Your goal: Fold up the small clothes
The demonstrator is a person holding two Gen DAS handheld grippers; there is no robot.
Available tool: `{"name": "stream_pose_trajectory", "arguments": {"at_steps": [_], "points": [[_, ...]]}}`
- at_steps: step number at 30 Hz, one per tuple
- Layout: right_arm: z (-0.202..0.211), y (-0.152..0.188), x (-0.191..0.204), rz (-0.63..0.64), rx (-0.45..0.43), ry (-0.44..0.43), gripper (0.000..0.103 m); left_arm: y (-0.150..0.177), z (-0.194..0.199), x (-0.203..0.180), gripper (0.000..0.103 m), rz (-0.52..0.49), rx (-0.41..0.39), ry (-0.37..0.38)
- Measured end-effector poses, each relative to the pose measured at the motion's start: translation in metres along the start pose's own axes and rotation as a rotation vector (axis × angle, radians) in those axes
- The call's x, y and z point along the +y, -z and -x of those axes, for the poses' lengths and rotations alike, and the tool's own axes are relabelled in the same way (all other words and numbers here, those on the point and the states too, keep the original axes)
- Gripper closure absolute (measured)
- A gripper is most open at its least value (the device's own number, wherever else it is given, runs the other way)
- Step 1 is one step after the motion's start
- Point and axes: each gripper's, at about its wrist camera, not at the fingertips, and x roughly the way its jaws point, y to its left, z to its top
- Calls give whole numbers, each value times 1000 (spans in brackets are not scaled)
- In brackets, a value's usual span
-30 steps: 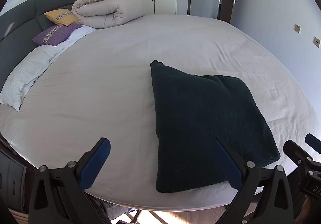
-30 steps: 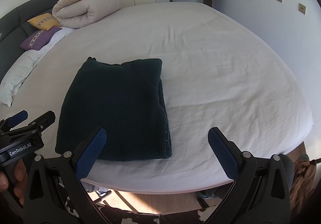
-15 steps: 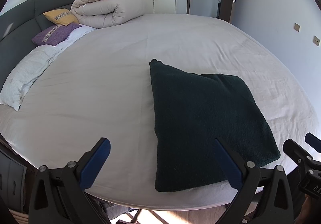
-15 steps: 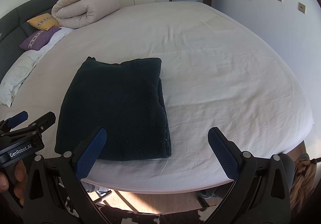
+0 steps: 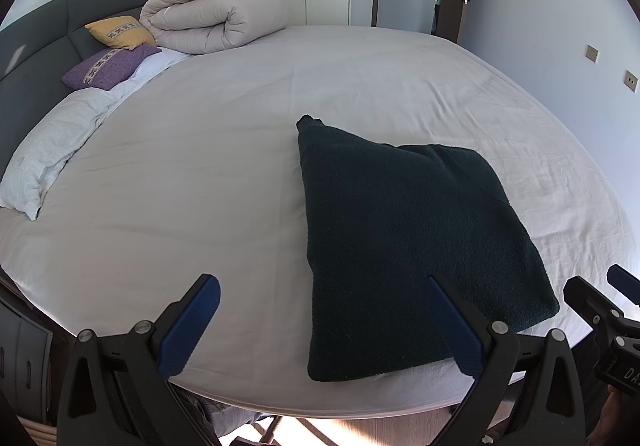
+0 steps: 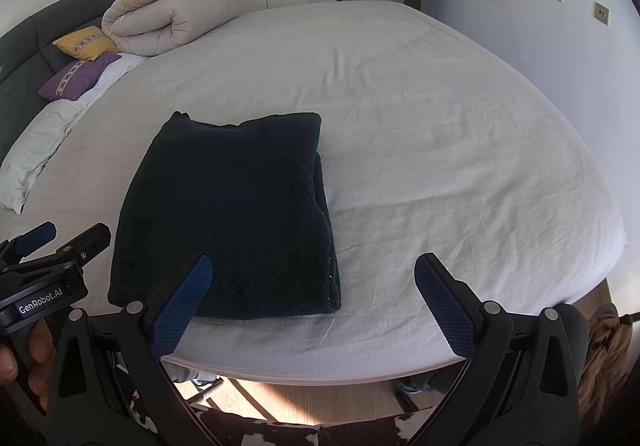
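While both the left gripper (image 5: 326,320) and right gripper (image 6: 316,296) hover wide open and empty at the bed's (image 6: 440,106) near edge, the folded dark garment (image 6: 228,214) lies between them, long axis running near-to-far, about equally close to each.

I am counting one folded dark garment (image 6: 228,214), one rolled duvet (image 5: 216,22), one yellow cushion (image 5: 120,31), one purple cushion (image 5: 108,64), one white pillow (image 5: 52,144), and two tools: the left tool (image 5: 324,320) and the right tool (image 6: 312,298).
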Motion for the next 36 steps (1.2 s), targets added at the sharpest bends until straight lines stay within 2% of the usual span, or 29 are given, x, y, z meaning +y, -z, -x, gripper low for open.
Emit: {"name": "stream_pose_trajectory", "arguments": {"at_steps": [36], "points": [[-1, 3, 0, -4, 4, 0, 0, 4, -5, 5, 0, 2, 14, 10]]}}
